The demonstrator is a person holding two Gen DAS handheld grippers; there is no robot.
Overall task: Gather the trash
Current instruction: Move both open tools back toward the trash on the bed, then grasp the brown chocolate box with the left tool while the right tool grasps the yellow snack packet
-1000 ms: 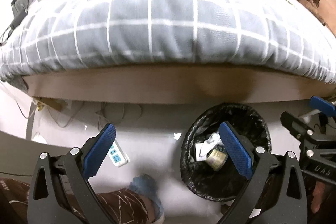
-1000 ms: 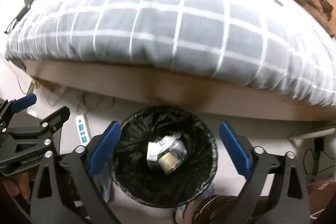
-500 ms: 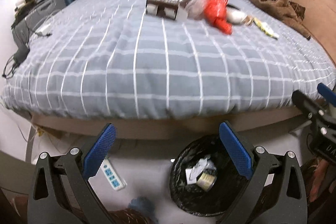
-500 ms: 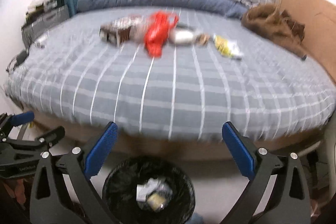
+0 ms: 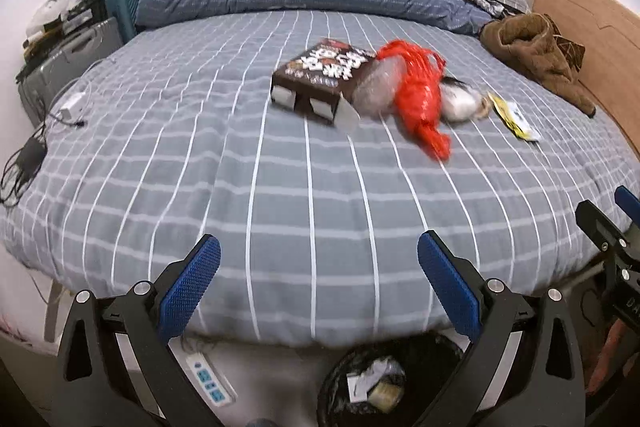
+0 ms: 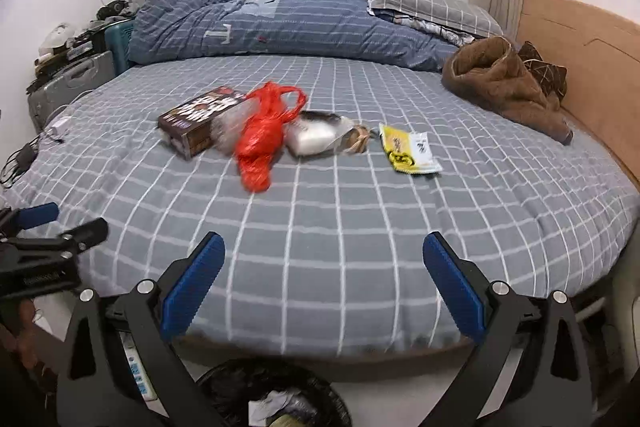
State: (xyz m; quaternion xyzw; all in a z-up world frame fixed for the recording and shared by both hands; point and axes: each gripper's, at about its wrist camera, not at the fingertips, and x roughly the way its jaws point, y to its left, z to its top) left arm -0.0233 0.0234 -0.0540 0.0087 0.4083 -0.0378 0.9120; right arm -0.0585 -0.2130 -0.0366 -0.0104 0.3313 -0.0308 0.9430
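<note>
On the grey checked bed (image 5: 280,187) lie a dark brown box (image 5: 320,79) (image 6: 196,121), a red plastic bag (image 5: 420,103) (image 6: 262,139), a clear wrapper (image 6: 316,137) and a yellow packet (image 5: 516,117) (image 6: 408,153). A black-lined bin (image 5: 384,383) (image 6: 276,399) with paper and a tape roll inside stands on the floor below the bed's edge. My left gripper (image 5: 318,283) and right gripper (image 6: 324,283) are both open and empty, raised over the bed's near edge, well short of the trash.
A brown garment (image 6: 508,83) lies at the bed's right by the wooden headboard (image 6: 592,67). A blue duvet (image 6: 280,23) and pillows are at the far side. A power strip (image 5: 208,379) lies on the floor left of the bin. Cases and cables sit at the left.
Both grippers have risen from over the bin to above the bed's edge, so the trash on the bed has come into full view. Both stayed open.
</note>
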